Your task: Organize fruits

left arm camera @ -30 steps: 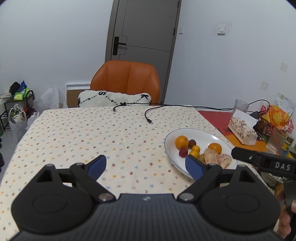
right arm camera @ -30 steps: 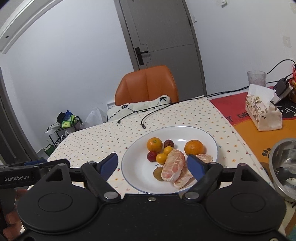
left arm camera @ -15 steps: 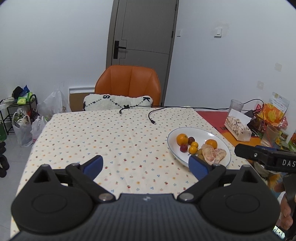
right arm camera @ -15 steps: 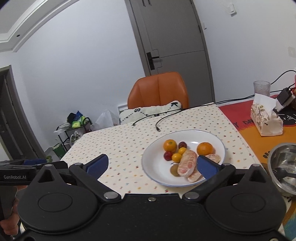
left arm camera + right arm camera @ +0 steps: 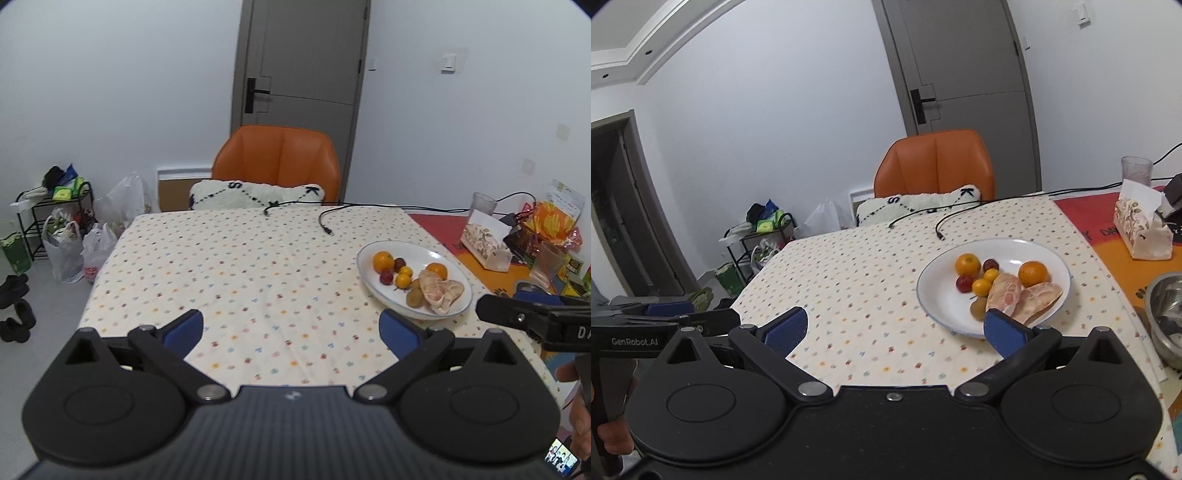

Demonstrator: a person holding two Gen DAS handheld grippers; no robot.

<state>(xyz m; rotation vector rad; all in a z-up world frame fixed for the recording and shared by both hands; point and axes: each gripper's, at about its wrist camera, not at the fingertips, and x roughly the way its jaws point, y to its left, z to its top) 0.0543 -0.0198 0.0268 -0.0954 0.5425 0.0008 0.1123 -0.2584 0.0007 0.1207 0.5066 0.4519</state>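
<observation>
A white plate (image 5: pixel 1049 258) on the dotted tablecloth holds two oranges (image 5: pixel 967 264), small yellow and dark red fruits (image 5: pixel 981 286), a kiwi (image 5: pixel 979 308) and two peeled pomelo pieces (image 5: pixel 1004 291). The plate also shows at the right in the left wrist view (image 5: pixel 376 254). My left gripper (image 5: pixel 291 328) is open and empty, above the near table edge, left of the plate. My right gripper (image 5: pixel 894 328) is open and empty, its right finger just before the plate's near rim.
An orange chair (image 5: pixel 277 158) with a white cushion stands behind the table. Black cables (image 5: pixel 325 221) lie at the far edge. A tissue box (image 5: pixel 1141 232), a glass (image 5: pixel 1136 170) and a steel bowl (image 5: pixel 1167 314) stand to the right. Bags and a rack (image 5: pixel 62 221) stand on the floor, left.
Both grippers have pulled back and risen from the table, so the plate looks smaller and farther. Both stay open and empty. The fruit has not moved.
</observation>
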